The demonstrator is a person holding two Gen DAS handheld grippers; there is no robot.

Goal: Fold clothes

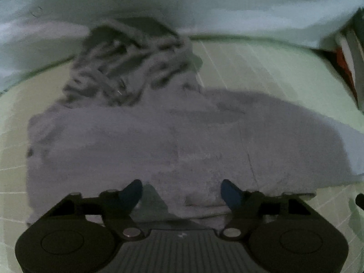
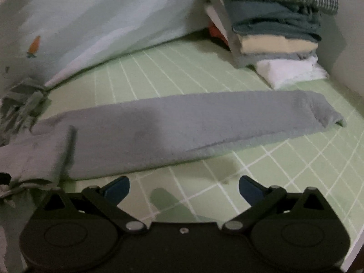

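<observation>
A grey fleece garment (image 1: pixel 159 141) lies flat on the green checked sheet (image 1: pixel 261 68). In the left wrist view it fills the middle, with a crumpled grey patterned cloth (image 1: pixel 127 63) at its far end. My left gripper (image 1: pixel 182 193) is open and empty just above the garment's near edge. In the right wrist view the garment (image 2: pixel 182 127) stretches as a long folded band across the sheet (image 2: pixel 284 170). My right gripper (image 2: pixel 184 188) is open and empty over the bare sheet in front of that band.
A stack of folded clothes (image 2: pixel 273 22) stands at the back right by a white wall. A pale blue pillow or quilt (image 2: pixel 102 18) with a carrot print lies along the back. The crumpled patterned cloth (image 2: pixel 20 104) shows at the left.
</observation>
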